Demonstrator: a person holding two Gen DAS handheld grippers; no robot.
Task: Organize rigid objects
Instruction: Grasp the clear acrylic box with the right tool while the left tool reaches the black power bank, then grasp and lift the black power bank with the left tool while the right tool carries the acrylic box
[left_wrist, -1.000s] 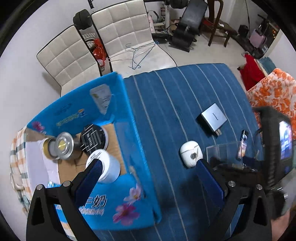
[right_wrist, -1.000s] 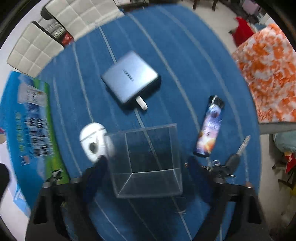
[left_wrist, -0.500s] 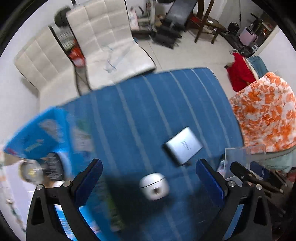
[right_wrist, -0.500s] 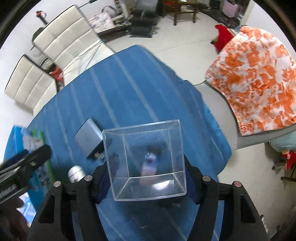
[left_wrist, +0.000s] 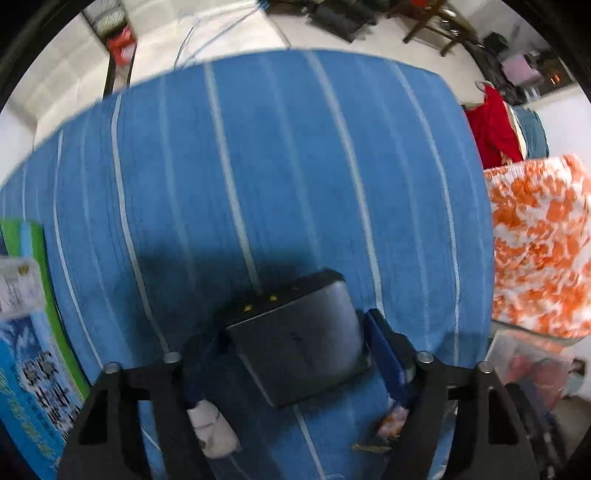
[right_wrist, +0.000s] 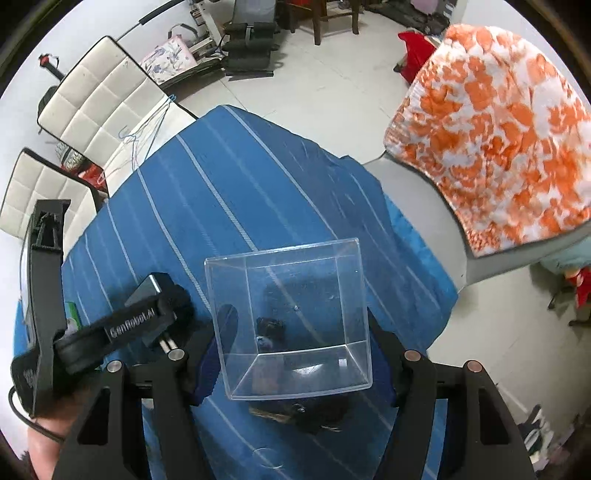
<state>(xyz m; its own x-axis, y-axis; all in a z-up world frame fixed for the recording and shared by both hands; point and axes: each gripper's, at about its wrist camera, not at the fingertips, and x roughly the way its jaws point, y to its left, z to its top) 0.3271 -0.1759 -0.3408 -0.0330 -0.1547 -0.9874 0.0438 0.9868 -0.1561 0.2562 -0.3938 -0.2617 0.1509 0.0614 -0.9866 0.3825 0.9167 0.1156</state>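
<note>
Your table (left_wrist: 295, 166), draped in a blue cloth with pale stripes, carries everything. At its left edge lies the printed blue cardboard box (left_wrist: 26, 350), well apart from both tools. Your right hand-held gripper (right_wrist: 295, 354) holds the clear square plastic box (right_wrist: 291, 314) above the cloth, mouth facing away from the camera. Your left hand-held gripper (left_wrist: 295, 350) is closed around the flat dark grey metal adapter (left_wrist: 295, 339), gripped across its width, its long axis running forward between the fingers. The clear box sits to the adapter's right, so your left hand is the one to carry it across. A small white round gadget (left_wrist: 214, 432) lies under the left finger.
</note>
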